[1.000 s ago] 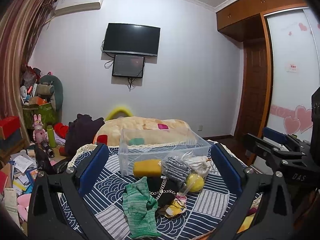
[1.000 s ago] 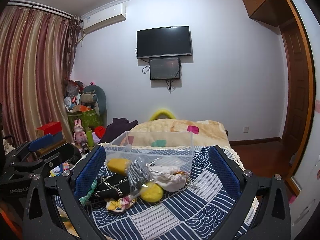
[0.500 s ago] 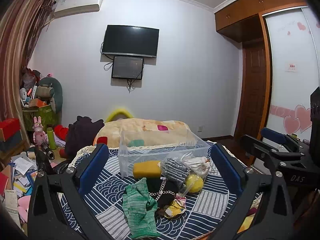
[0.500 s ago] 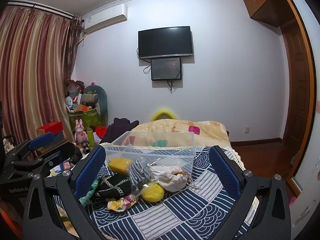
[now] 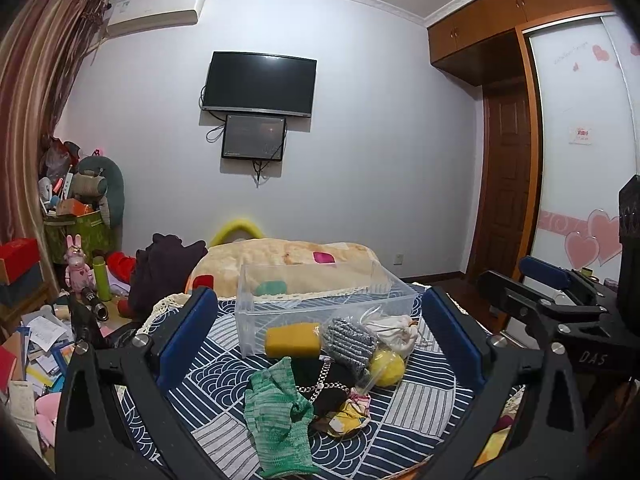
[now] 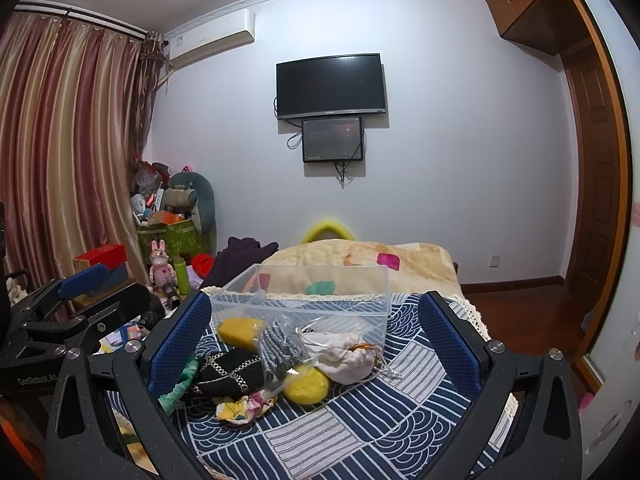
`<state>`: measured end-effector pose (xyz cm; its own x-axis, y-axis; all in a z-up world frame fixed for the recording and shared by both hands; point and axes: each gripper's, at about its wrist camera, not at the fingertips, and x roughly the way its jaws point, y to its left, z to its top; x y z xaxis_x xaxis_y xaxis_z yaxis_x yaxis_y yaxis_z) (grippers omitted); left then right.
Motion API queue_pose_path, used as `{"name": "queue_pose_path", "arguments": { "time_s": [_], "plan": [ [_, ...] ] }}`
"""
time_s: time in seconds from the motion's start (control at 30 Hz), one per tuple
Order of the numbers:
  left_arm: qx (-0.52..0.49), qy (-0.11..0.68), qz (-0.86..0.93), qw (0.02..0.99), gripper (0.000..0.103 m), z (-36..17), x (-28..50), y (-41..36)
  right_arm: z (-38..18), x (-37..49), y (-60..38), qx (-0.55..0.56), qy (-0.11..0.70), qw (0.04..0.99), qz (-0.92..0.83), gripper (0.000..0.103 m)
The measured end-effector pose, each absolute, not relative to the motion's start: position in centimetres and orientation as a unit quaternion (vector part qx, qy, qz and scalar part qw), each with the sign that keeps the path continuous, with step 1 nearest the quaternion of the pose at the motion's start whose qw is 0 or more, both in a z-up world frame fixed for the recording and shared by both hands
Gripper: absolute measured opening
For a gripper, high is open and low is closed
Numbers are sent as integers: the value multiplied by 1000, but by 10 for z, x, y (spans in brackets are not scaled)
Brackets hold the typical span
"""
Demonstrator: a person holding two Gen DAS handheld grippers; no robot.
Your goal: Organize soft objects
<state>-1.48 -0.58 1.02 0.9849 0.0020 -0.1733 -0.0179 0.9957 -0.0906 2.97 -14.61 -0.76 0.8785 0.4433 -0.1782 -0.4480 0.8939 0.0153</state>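
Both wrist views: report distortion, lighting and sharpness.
Left wrist view: fisheye bends the wardrobe edge; dark vignette in the corners; dim, even light; green glove sharp between the open left tongs. Right wrist view: curtain bowed; clear bin sharp, open right tongs in focus.
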Motion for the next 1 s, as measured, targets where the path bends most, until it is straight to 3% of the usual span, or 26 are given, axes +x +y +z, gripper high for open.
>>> {"name": "queue_pose_path", "arguments": {
  "time_s": [0.6, 1.0],
  "plan": [
    [-41, 91, -9, 995, 103, 7, -17, -5, -11, 32, -145, -19, 86, 970, 226, 103],
    [-58, 156, 9, 986, 103, -24, 11, 10, -30, 51, -140, -22, 122, 964, 236, 102]
  ]
}}
